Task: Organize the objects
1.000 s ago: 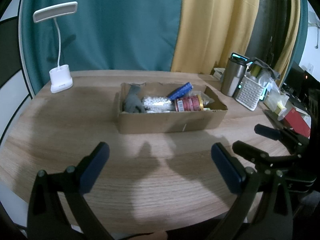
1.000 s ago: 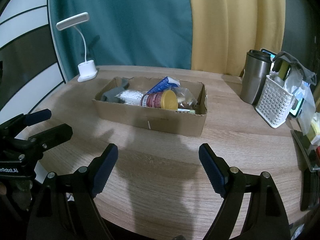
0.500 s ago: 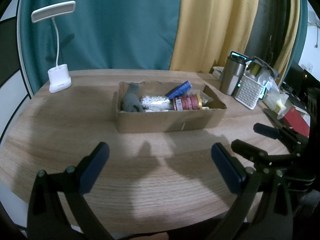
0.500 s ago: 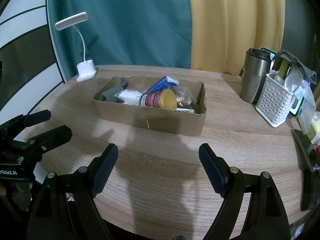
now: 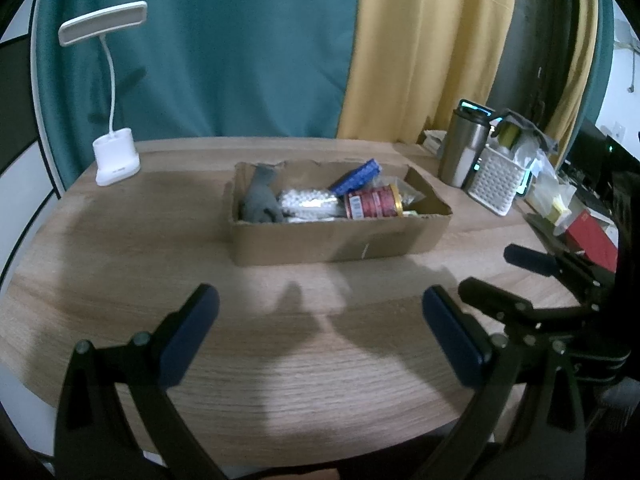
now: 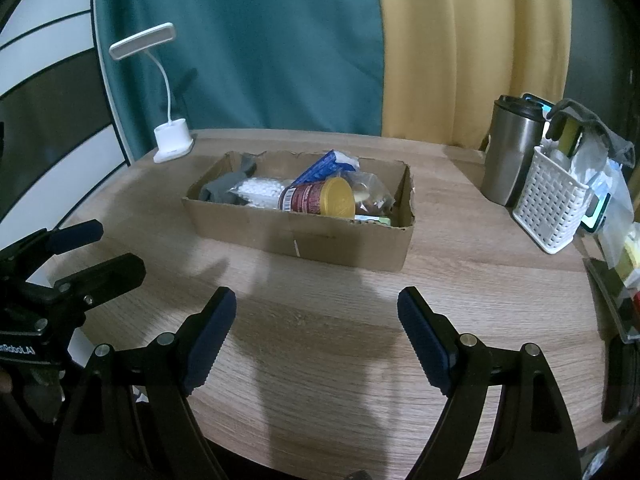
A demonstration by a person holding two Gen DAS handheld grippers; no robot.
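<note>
cardboard box (image 5: 340,240) sits mid-table on the wooden table (image 5: 120,248); all places below given relative to it. inside the box: grey glove (image 5: 262,200) at its left end, bag of white beads (image 5: 308,204) beside the glove, red can (image 5: 372,202) with a yellow lid lying on its side right of centre, blue packet (image 5: 356,178) propped tilted behind the can, clear crinkled bag (image 6: 370,194) at the right end. contents under these not readable.

left gripper (image 5: 320,336) hovers over bare table on the near side of the box, jaws spread wide, nothing between the pads, not touching the box. right gripper (image 6: 316,336) likewise on the near side, jaws released and wide, empty, well short of the box wall.

white desk lamp (image 5: 114,152) stands beyond the box's left end, apart from it. steel tumbler (image 5: 464,148) and white perforated basket (image 5: 496,184) stand off its right end, touching or nearly so, cannot tell which.
</note>
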